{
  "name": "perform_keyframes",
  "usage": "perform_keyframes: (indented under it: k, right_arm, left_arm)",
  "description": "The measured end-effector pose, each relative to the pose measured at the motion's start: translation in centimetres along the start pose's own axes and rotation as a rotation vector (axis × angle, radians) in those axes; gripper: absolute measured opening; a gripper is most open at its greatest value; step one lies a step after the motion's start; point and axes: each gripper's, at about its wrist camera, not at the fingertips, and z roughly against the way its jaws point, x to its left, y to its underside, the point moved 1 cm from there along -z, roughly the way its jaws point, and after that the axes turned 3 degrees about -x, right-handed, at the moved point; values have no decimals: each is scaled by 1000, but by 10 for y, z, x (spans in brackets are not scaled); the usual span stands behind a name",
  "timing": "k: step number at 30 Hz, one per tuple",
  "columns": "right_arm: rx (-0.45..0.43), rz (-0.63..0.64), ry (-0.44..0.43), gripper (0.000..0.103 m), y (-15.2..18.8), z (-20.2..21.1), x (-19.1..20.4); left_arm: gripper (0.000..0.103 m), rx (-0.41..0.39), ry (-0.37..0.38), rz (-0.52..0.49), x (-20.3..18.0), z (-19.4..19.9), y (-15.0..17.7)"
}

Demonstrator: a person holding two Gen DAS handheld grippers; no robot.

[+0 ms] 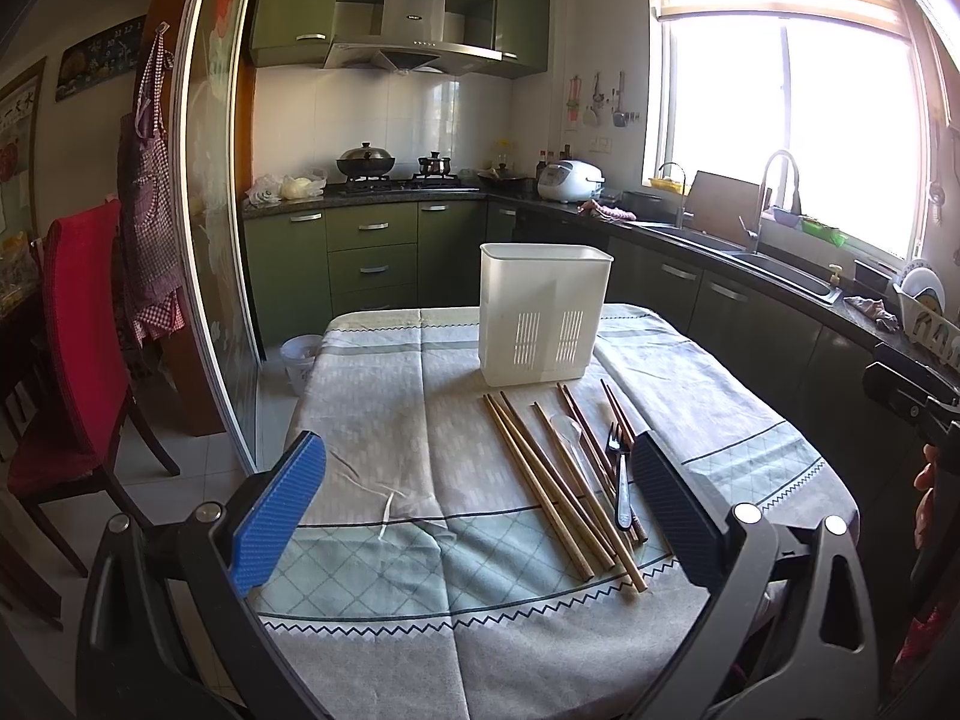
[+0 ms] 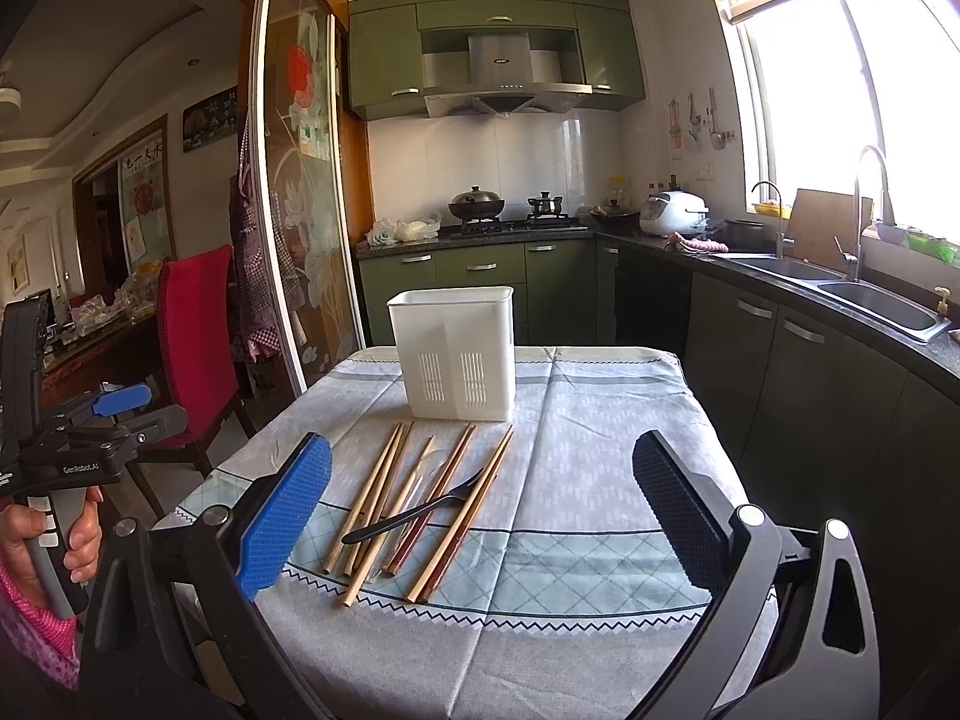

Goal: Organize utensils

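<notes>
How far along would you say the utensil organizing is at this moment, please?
Nothing looks done: the chopsticks, fork and clear spoon all lie on the tablecloth in front of the white holder. Nothing is in hand; the left gripper and right gripper have open jaws. Every utensil remains to be sorted.
</notes>
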Motion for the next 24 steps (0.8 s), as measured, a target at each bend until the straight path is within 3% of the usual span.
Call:
perform_keyframes:
  k: [24]
  right_arm:
    - [2,-3,-2,99,1,0,0]
  left_arm:
    - [97,5,1,0,-1,0,2]
